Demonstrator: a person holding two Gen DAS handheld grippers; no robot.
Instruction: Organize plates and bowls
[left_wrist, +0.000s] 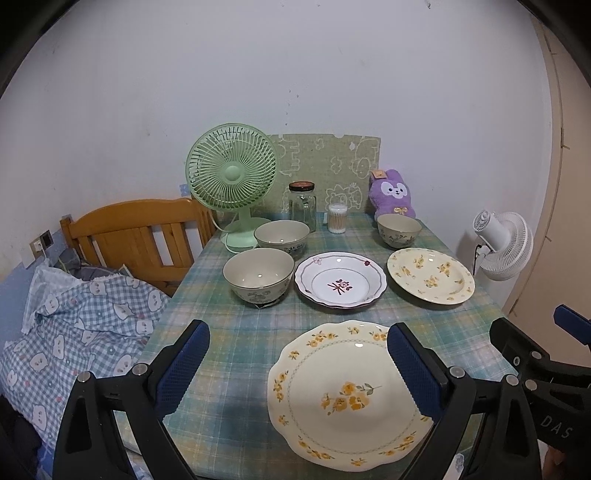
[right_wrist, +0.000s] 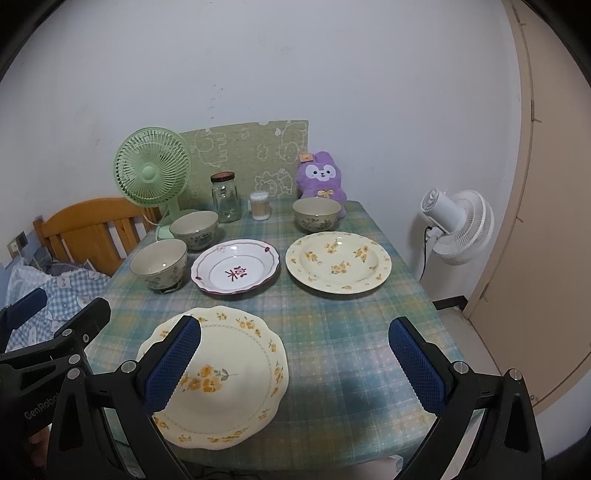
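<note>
A scalloped cream plate with yellow flowers (left_wrist: 343, 398) (right_wrist: 221, 376) lies at the table's near edge. Behind it sit a white plate with purple trim (left_wrist: 340, 279) (right_wrist: 235, 266) and a round cream flowered plate (left_wrist: 430, 275) (right_wrist: 338, 261). Two bowls (left_wrist: 258, 275) (left_wrist: 282, 236) stand at the left, a third bowl (left_wrist: 399, 229) (right_wrist: 317, 213) at the back right. My left gripper (left_wrist: 299, 365) hovers open above the near plate's left side. My right gripper (right_wrist: 295, 363) hovers open over its right side. Both hold nothing.
On the plaid tablecloth (left_wrist: 229, 332) at the back stand a green desk fan (left_wrist: 232, 177), a glass jar (left_wrist: 302, 205), a cotton swab tub (left_wrist: 338, 218) and a purple plush (left_wrist: 393, 195). A bed with a wooden headboard (left_wrist: 136, 236) lies left; a white fan (right_wrist: 458, 225) stands right.
</note>
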